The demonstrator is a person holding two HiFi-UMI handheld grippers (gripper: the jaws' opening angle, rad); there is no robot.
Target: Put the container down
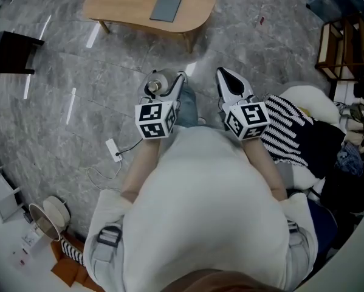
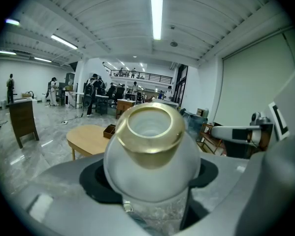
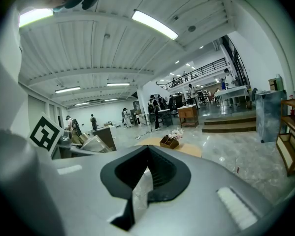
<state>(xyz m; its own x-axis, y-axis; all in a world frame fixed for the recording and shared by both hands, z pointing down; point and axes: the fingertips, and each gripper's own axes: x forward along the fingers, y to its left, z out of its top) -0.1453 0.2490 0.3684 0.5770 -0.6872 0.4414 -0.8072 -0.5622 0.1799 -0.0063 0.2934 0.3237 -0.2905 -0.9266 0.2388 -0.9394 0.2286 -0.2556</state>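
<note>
Container (image 2: 149, 151) in left tool (image 1: 168, 85) grip; right tool (image 3: 146, 173) closed, empty.

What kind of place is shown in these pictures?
Probably a large open hall used as a workspace: a polished stone floor, a low wooden table, and a railed mezzanine above a group of people.

Grey marble floor (image 1: 60, 72), low wooden table (image 1: 118, 8), ceiling striplight (image 2: 156, 16)

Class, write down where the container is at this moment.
The container sits clamped in the left gripper, held above the floor at the head view's centre-left, short of the wooden table.
</note>
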